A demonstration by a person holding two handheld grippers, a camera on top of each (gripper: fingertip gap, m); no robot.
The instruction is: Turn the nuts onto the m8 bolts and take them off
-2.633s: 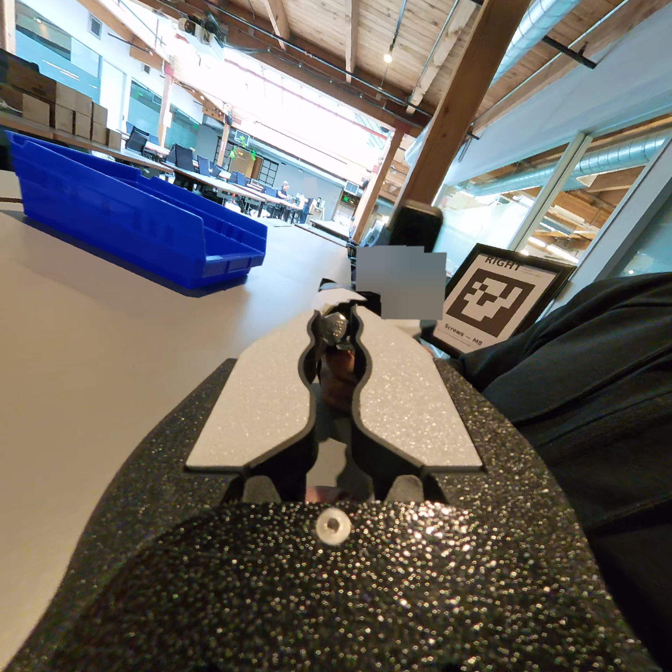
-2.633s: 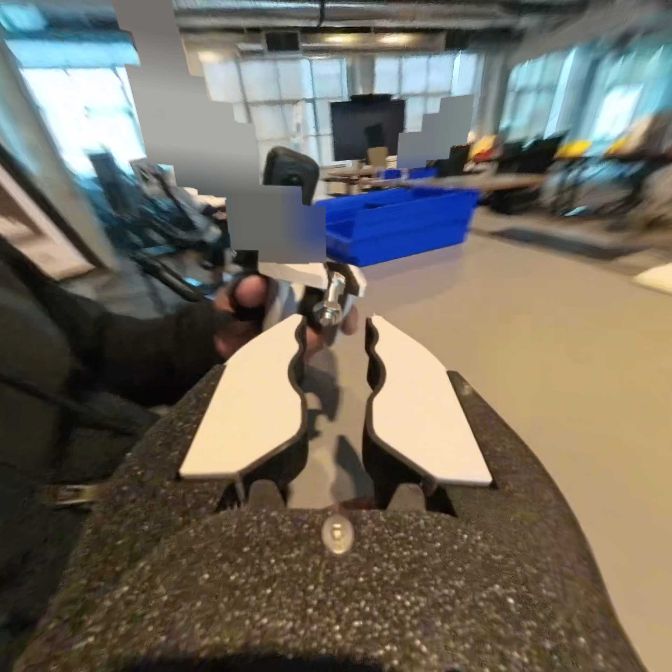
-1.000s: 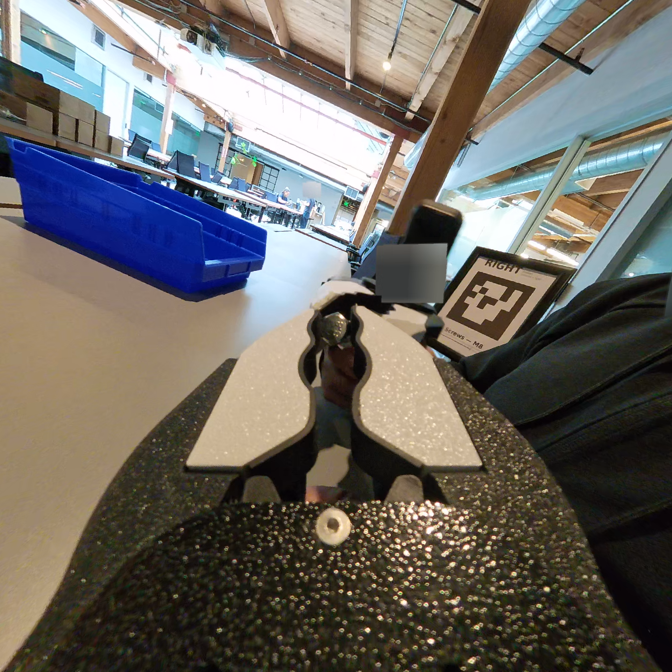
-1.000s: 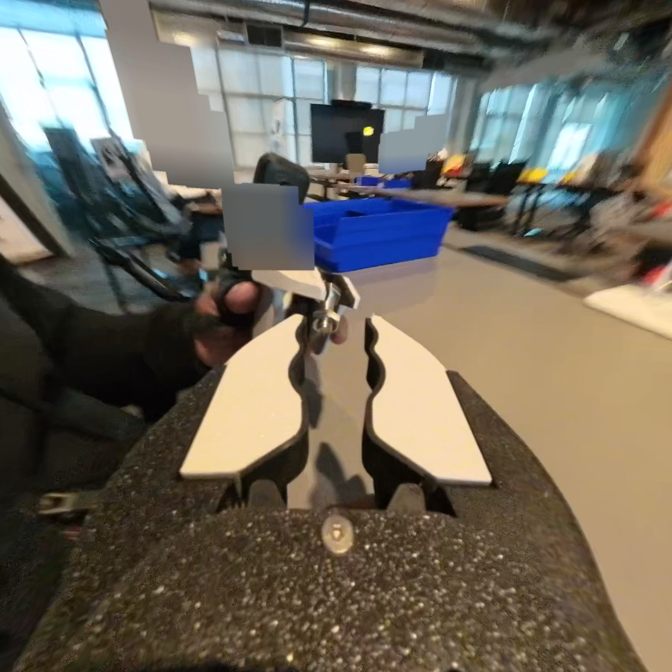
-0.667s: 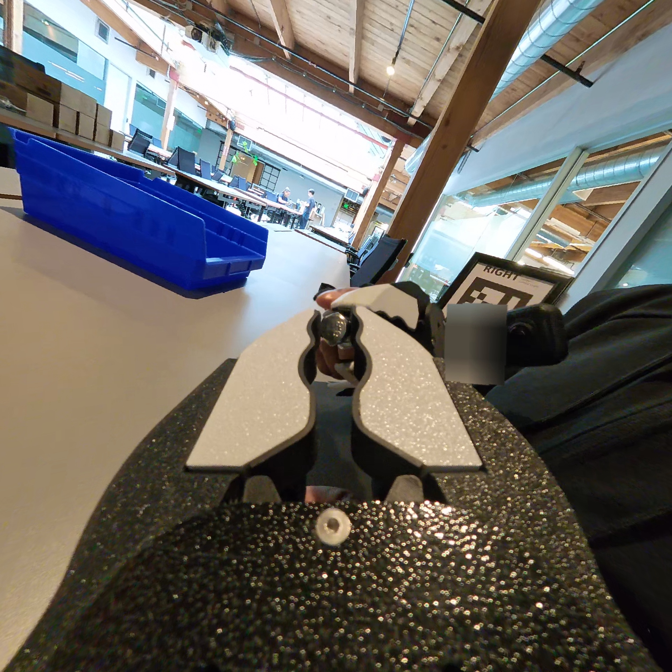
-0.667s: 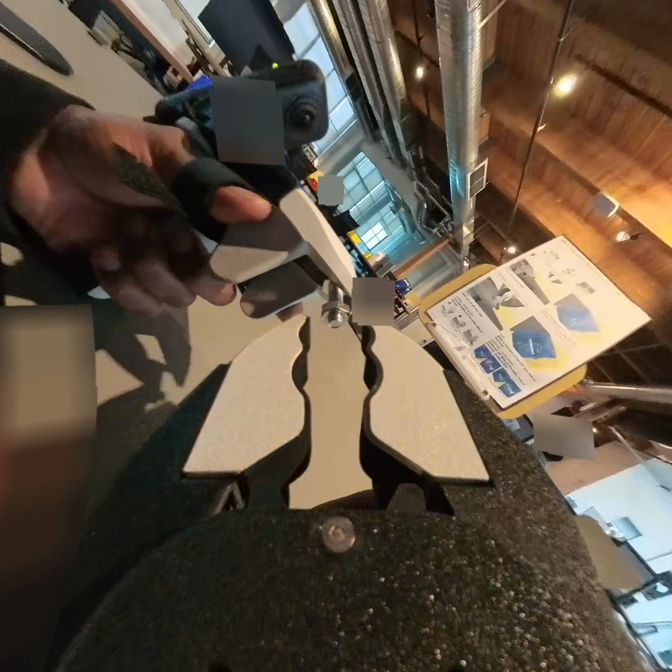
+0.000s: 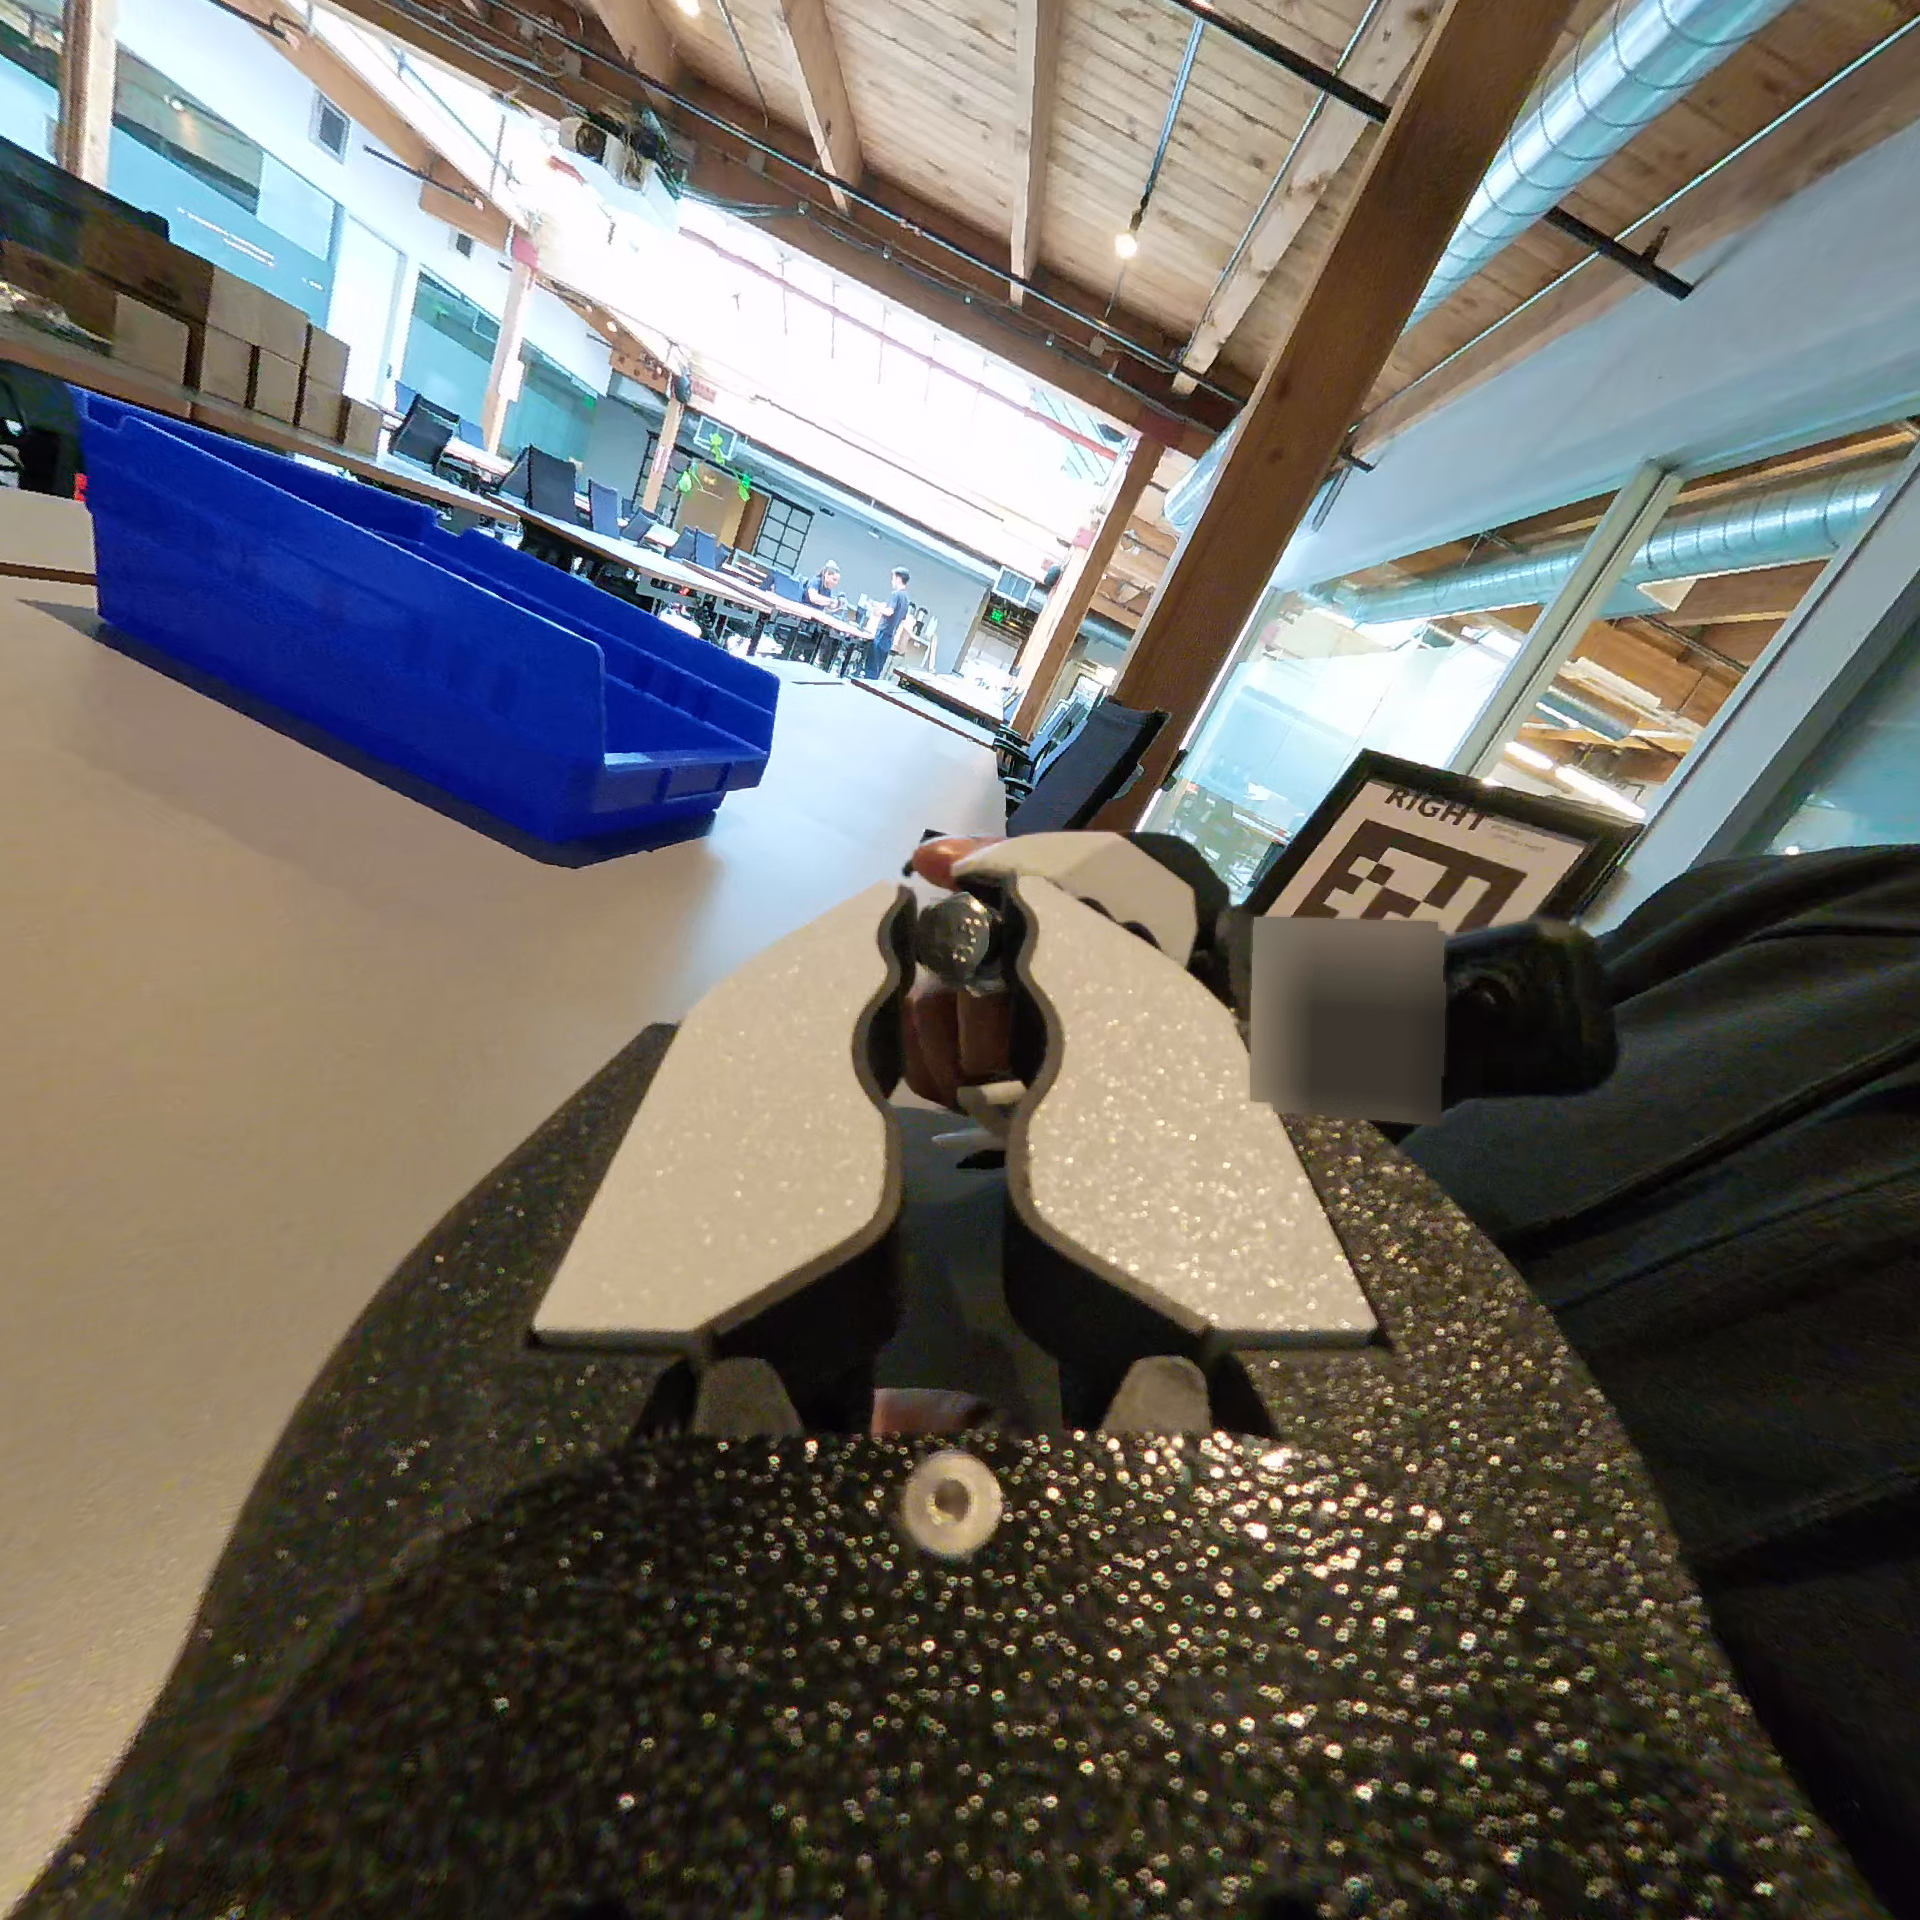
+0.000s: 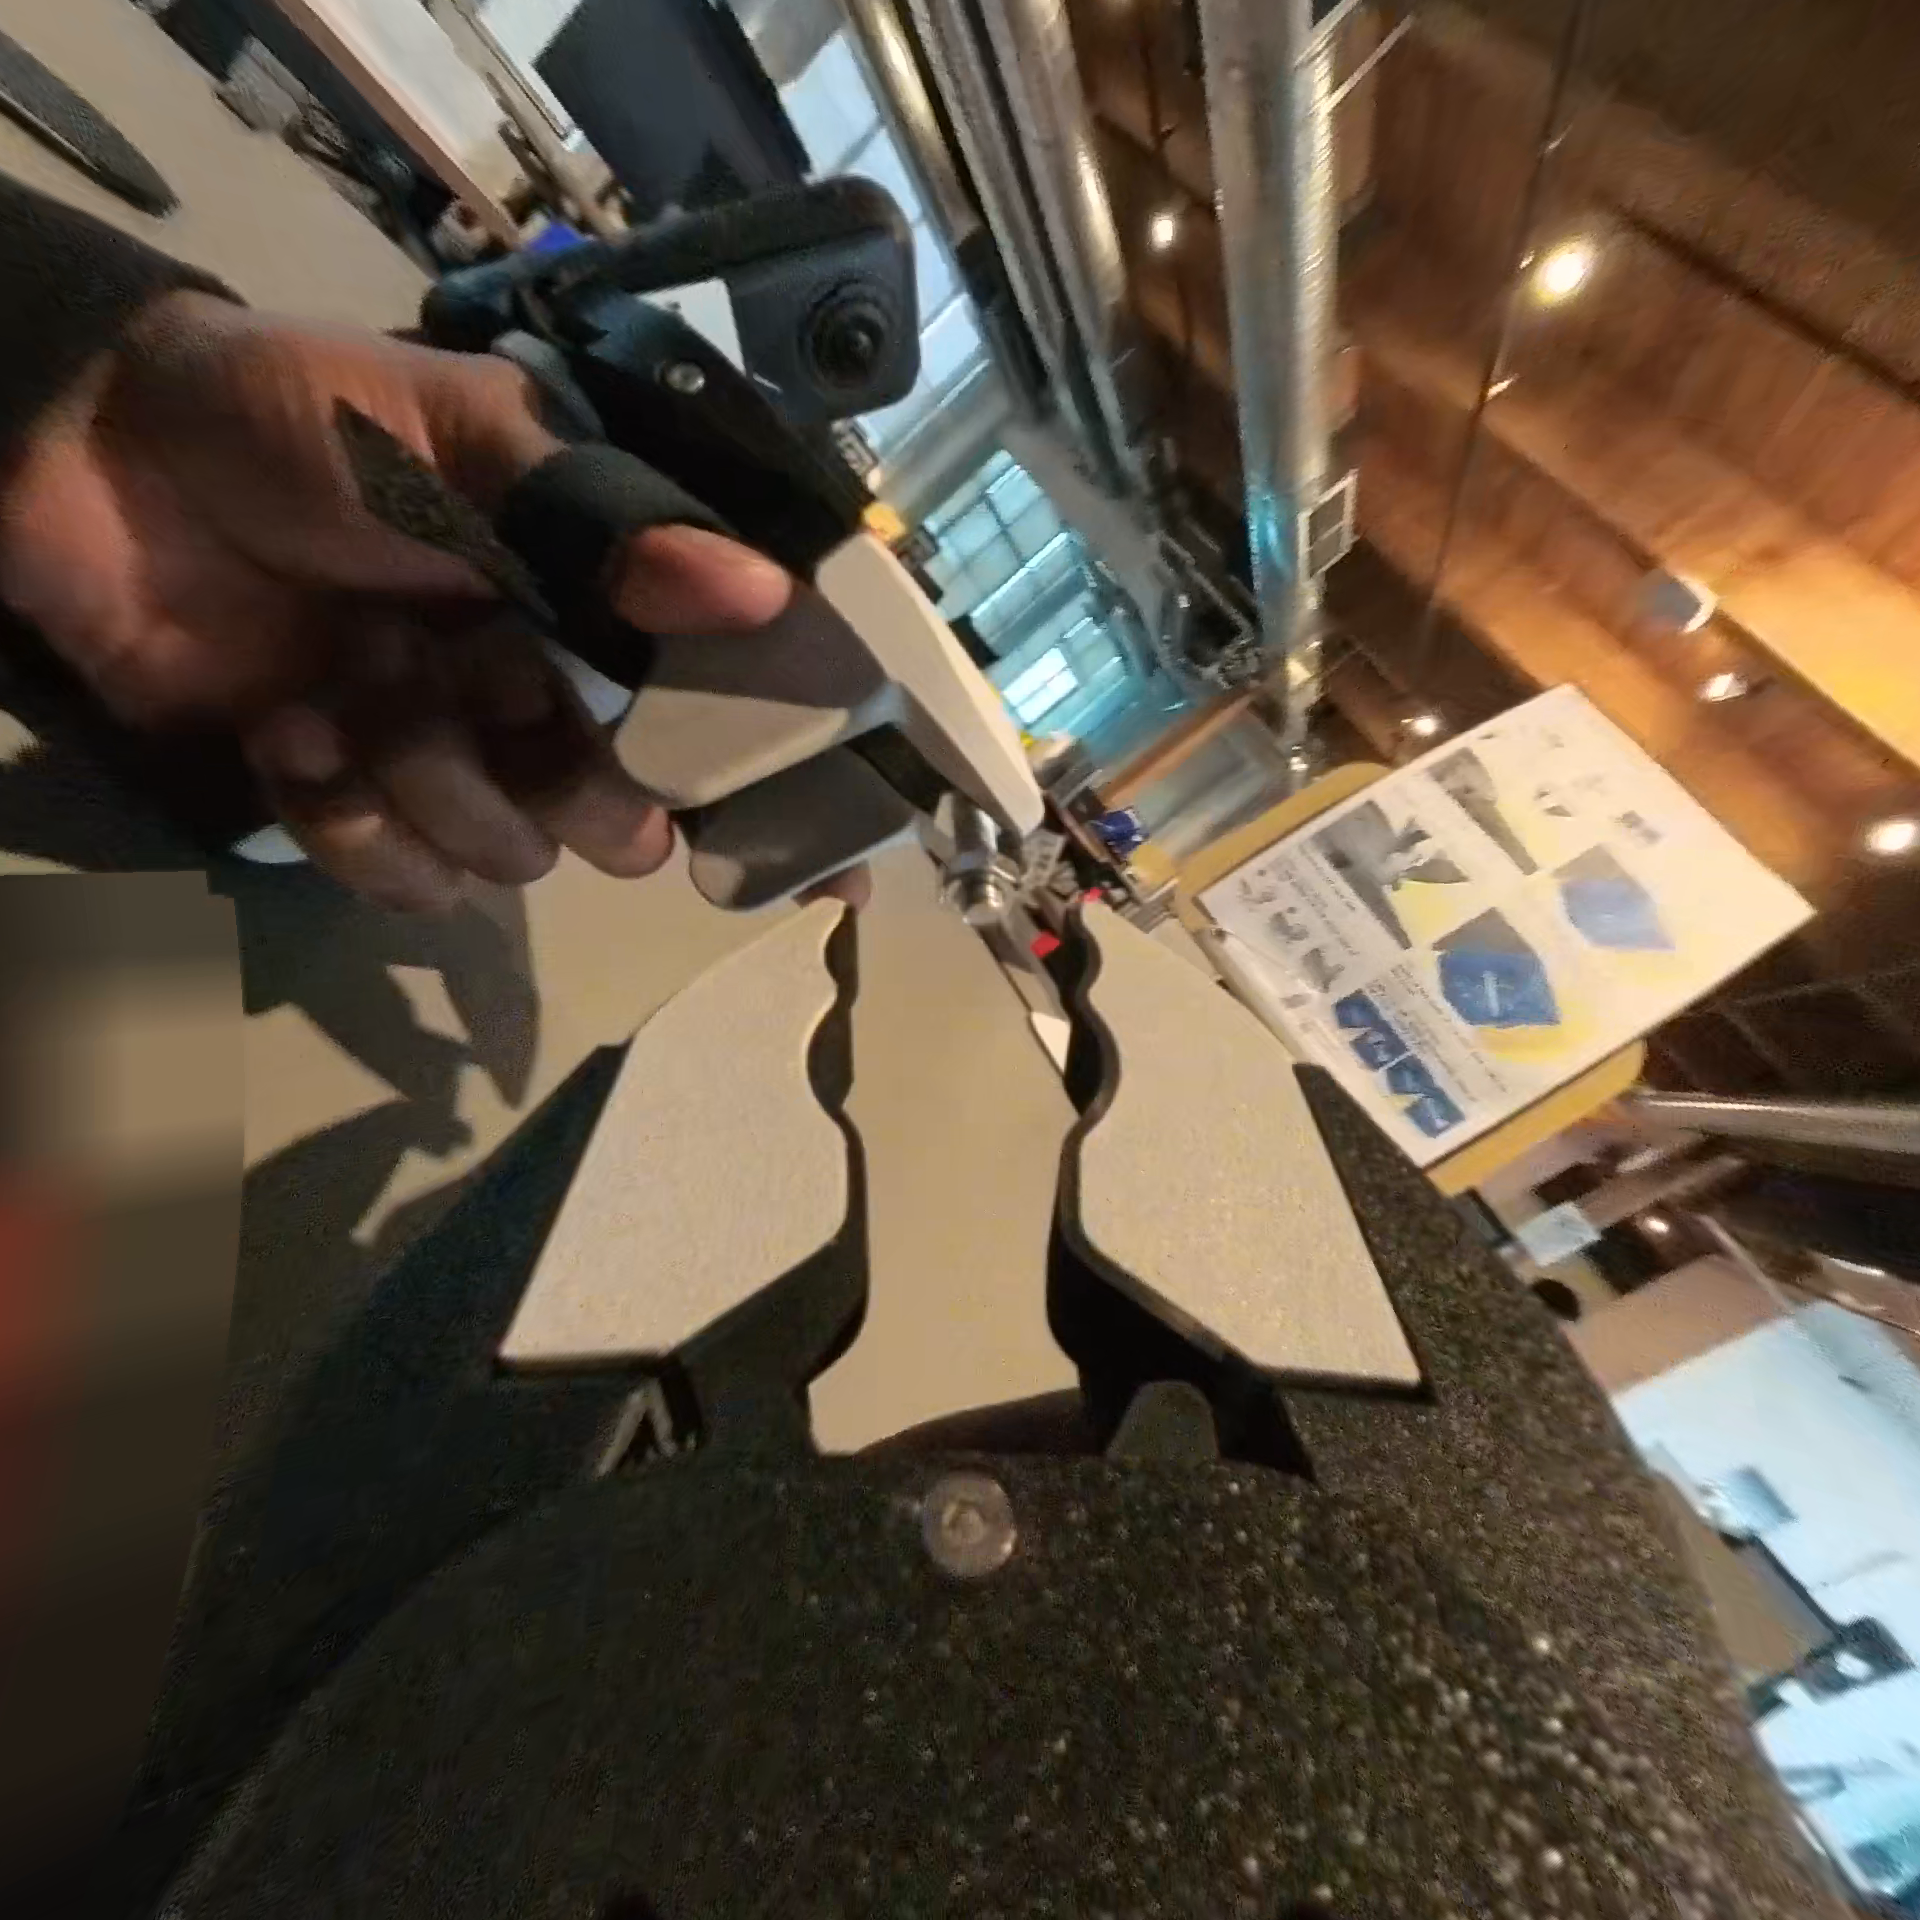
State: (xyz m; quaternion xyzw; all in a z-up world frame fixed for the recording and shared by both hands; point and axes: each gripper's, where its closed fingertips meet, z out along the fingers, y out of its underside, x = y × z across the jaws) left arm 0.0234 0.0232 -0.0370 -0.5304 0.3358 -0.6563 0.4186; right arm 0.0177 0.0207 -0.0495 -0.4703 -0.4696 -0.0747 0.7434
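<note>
While the left gripper [image 7: 954, 940] clamps the hex head of the M8 bolt [image 7: 956, 943] between its notched fingertips, the bolt is fixed against turning, its threaded shank pointing away towards the other tool. That looks like the reason for the hold: one tool acts as a vice so the other can spin the nut. In the right wrist view the left gripper [image 8: 971, 821] shows from the far side, gripped by a hand in a fingerless glove [image 8: 343, 613], with the shank and the nut [image 8: 977, 888] on it sticking out just beyond the right gripper's own fingertips.

The right gripper [image 8: 961, 945] stands released, its white pads well apart, and the nut sits at their tips rather than between them, so nothing is grasped. It is rolled far over, so the table runs steeply across its view and an instruction sheet on a yellow board [image 8: 1496, 935] fills the right side. I judge this a re-set of the wrist before the next bite on the nut.

Compared with 2.6 s ago, the right gripper was level then, with the blue bin behind the bolt; now it is twisted hard. The left gripper's view has barely shifted: blue bin [image 7: 416, 665] far left, framed marker card [image 7: 1444, 862] far right, the bolt in the same notch.
</note>
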